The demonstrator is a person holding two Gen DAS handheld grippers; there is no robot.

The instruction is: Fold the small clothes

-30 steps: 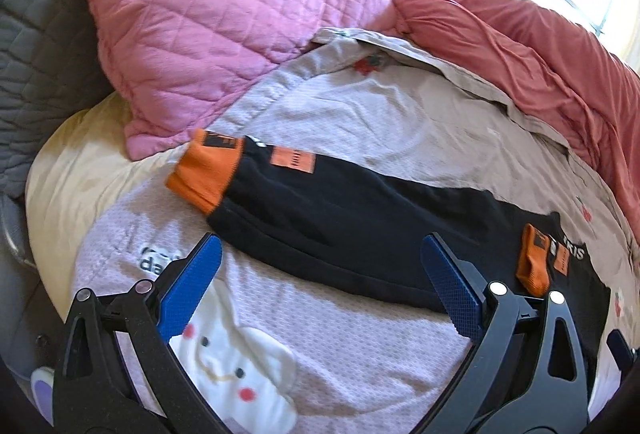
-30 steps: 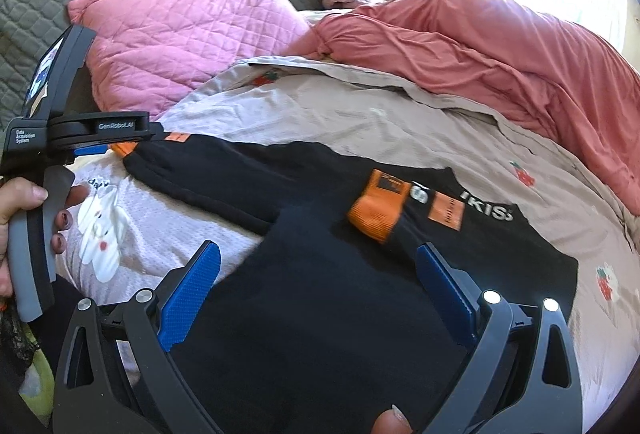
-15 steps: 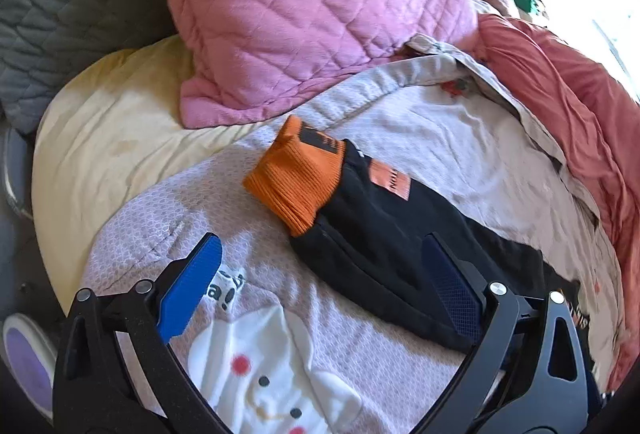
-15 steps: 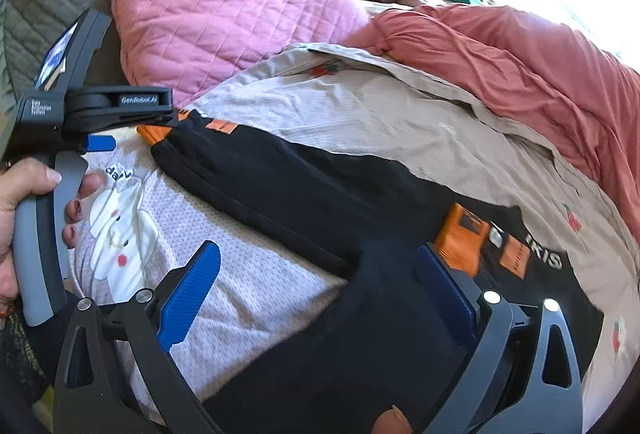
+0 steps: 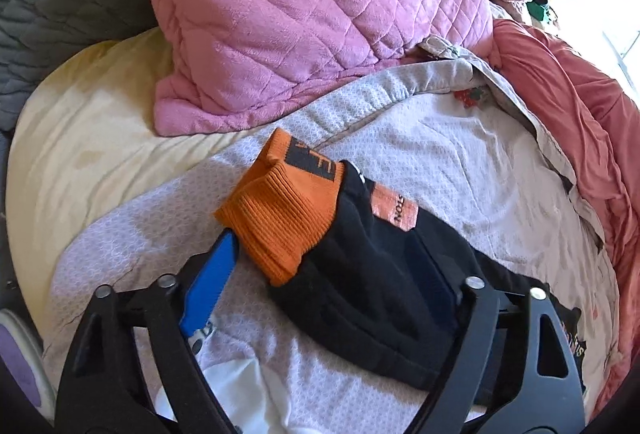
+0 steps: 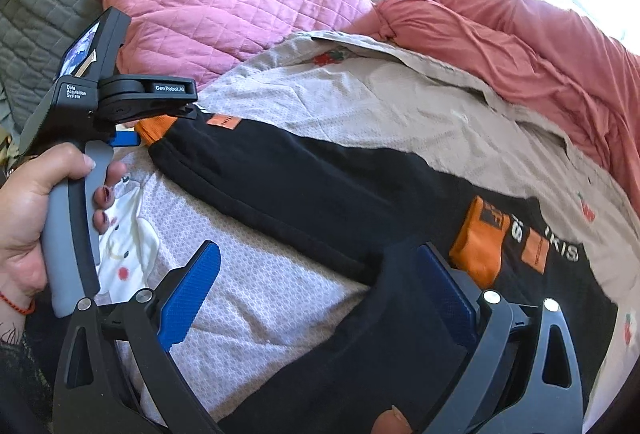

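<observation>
Closing in on orange cuff (image 5: 286, 218) since a second ago | left claw (image 5: 332, 270) narrowing, cuff between, unpinched | right claw (image 6: 320, 290) open over black garment (image 6: 320, 194) | risk: pinching bedsheet (image 5: 460, 154) beneath.

Bed (image 6: 360, 106) — black garment (image 6: 320, 194), pink pillow (image 6: 224, 6)

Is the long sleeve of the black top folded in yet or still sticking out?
Still sticking out. The sleeve lies straight across the bedspread, its orange cuff far from the body. The other cuff already lies on the chest.
</observation>
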